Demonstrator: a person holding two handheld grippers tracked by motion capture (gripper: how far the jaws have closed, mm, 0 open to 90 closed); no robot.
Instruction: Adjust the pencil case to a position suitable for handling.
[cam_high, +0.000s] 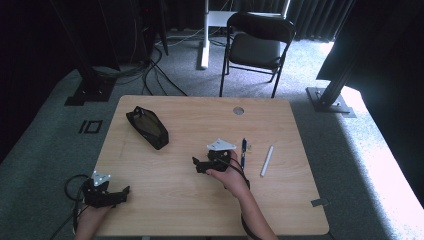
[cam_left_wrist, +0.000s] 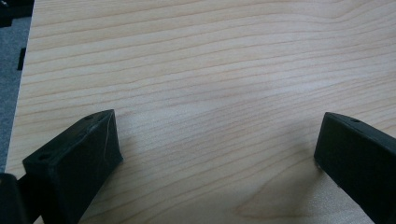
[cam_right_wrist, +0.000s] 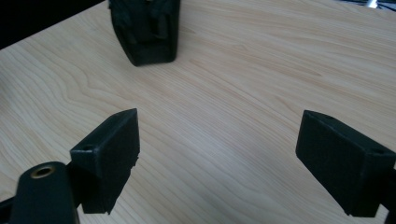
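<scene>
Jaws on both grippers are spread wide, nothing between them but bare wood.

Left gripper (cam_left_wrist: 217, 154): I see its two black jaws at the bottom corners of its own view, wood grain running across the gap. In the high view the left gripper (cam_high: 125, 191) sits at lower left of the frame, at the near-left edge of the table (cam_high: 200, 200), jaws pointing right, held by the person's left hand (cam_high: 90, 212).

Right gripper (cam_right_wrist: 217, 158): same story, jaws apart over plain tabletop. Ahead of them, at the top left of its view, lies the black pouch (cam_right_wrist: 144, 30), well apart from the jaws. In the high view the right gripper (cam_high: 196, 165) is at frame centre, jaws pointing left, gripped by the right hand (cam_high: 231, 175).

Black pouch in the high view (cam_high: 147, 127) lies upper left of centre, slanted, apart from both grippers.

Just right of the right hand: a blue pen (cam_high: 243, 152), then a white marker (cam_high: 267, 160), lying side by side, not touching. I can't make out the small bit beside the pen.

Folding chair (cam_high: 257, 42) stands beyond the table at top centre.
</scene>
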